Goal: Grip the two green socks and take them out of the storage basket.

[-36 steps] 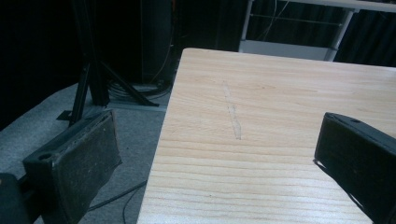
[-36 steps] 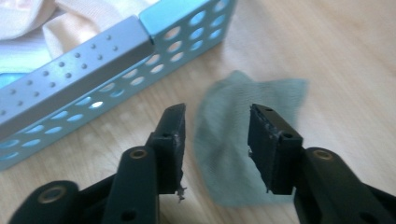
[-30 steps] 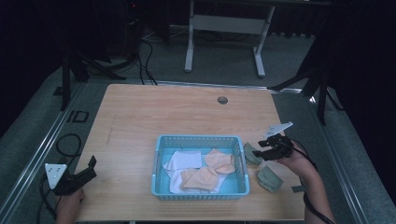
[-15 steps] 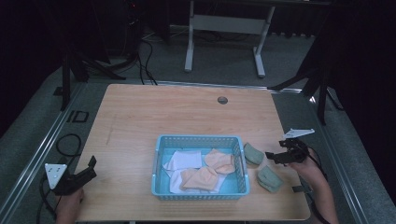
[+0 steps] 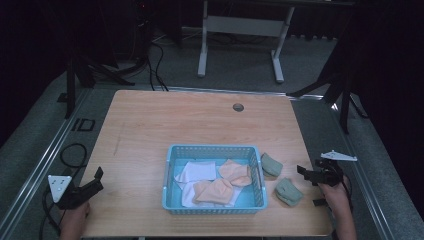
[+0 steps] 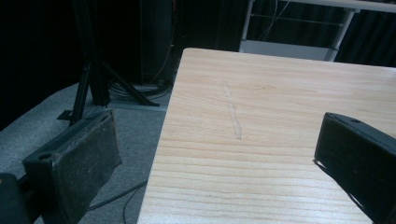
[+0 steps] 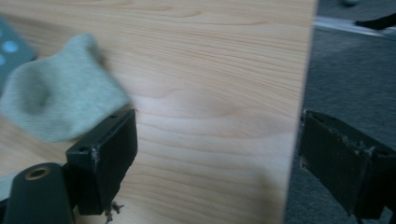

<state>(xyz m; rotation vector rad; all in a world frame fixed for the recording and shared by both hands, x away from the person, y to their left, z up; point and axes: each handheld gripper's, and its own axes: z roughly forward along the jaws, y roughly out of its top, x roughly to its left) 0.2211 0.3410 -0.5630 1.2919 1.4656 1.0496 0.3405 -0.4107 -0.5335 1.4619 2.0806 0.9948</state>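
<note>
A light-blue basket (image 5: 215,151) at the table's front middle holds white and peach cloths (image 5: 220,182). Two grey-green socks lie on the wood just right of it, one beside the basket's far right corner (image 5: 271,164) and one nearer the front (image 5: 288,191). My right gripper (image 5: 304,173) hovers right of them by the table's right edge. Its jaws have just been opening and stand open with nothing between them. In the right gripper view (image 7: 215,154), a grey-green sock (image 7: 60,105) lies past the left jaw. My left gripper (image 5: 98,180) (image 6: 210,158) rests open at the front left corner.
The wooden table (image 5: 165,125) has a small round grommet (image 5: 238,107) near its far edge. The table's left edge (image 6: 163,140) drops to grey carpet with cables and a stand. A white desk frame (image 5: 240,30) stands beyond the table.
The right gripper let go of a grey-green sock beside the basket, opened, and moved right and toward the front, away from the basket. The left gripper stayed put.
</note>
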